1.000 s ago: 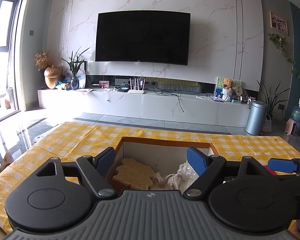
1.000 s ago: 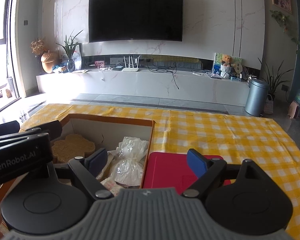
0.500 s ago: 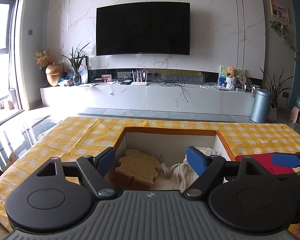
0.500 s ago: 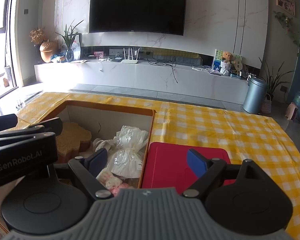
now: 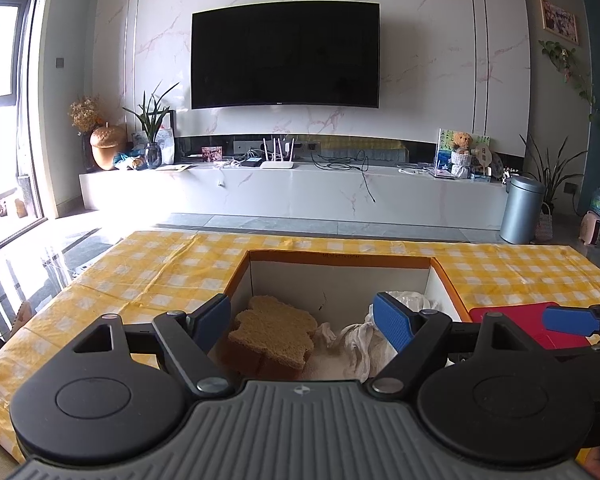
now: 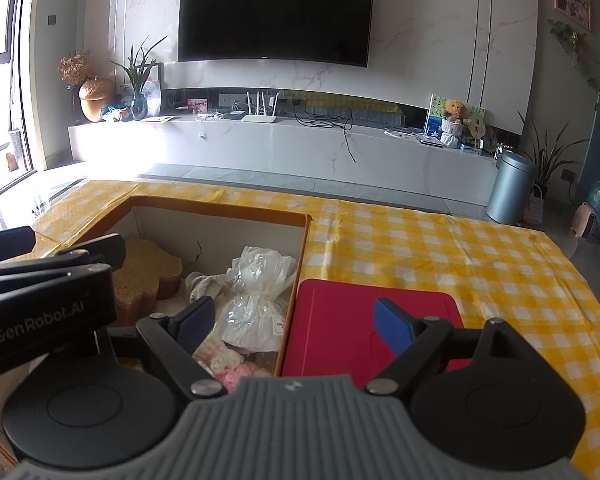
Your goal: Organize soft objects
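- Nearest the lens, the left gripper (image 5: pixel 302 318) hangs over the near end of the cardboard box (image 5: pixel 340 258), its blue fingers (image 5: pixel 392 322) spread wide with nothing between them.
- Just to its right, the right gripper (image 6: pixel 294 324) has its fingers equally wide and empty, one over the box's right wall, the other over the red board (image 6: pixel 360 320).
- Inside the box, on the left, lies a tan sponge-like block (image 5: pixel 274 330) with a wavy outline (shaped a little like a bear).
- Beside it, a crumpled white cloth (image 6: pixel 206 282) touches a knotted clear plastic bag (image 6: pixel 256 296) that leans against the right wall.
- At the near end of the box, a pink-and-white fluffy item (image 6: pixel 228 362) sits partly hidden behind the right gripper.
- The red board lies flat on the tabletop (image 6: pixel 440 252), its edge against the outside of the box's right wall.
- The tabletop wears a yellow-and-white checked cloth.
- Beyond it, a grey bin (image 5: pixel 522 208) stands on the floor beside a long white media shelf (image 5: pixel 300 196).
- On the marble wall above, a dark television (image 5: pixel 286 54) is mounted.
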`<state>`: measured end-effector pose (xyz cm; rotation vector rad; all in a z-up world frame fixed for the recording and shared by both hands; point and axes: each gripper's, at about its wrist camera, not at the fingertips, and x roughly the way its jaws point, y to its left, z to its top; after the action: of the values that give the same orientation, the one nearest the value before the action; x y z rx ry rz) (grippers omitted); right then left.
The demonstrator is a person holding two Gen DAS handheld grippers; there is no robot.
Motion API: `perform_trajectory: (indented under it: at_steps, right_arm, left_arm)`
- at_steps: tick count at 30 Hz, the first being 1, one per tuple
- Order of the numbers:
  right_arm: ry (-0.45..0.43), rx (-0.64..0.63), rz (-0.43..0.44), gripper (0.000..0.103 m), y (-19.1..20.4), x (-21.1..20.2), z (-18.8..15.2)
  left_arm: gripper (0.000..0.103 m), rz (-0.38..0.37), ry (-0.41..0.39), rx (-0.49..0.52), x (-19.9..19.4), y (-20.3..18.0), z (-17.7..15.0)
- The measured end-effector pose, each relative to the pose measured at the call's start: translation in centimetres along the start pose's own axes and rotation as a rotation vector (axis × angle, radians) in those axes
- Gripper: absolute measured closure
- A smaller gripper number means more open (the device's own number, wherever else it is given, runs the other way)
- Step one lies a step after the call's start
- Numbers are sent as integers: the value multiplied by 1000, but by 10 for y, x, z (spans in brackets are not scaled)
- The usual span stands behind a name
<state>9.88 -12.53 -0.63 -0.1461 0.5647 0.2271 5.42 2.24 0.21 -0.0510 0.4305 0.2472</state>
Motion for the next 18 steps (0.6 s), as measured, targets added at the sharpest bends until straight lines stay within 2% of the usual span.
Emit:
perform_trajectory:
  at_steps: [18]
  right_arm:
    - [3, -11, -7, 18, 1, 2, -2]
  left_arm:
    - [8, -36, 20, -20, 1, 1, -1]
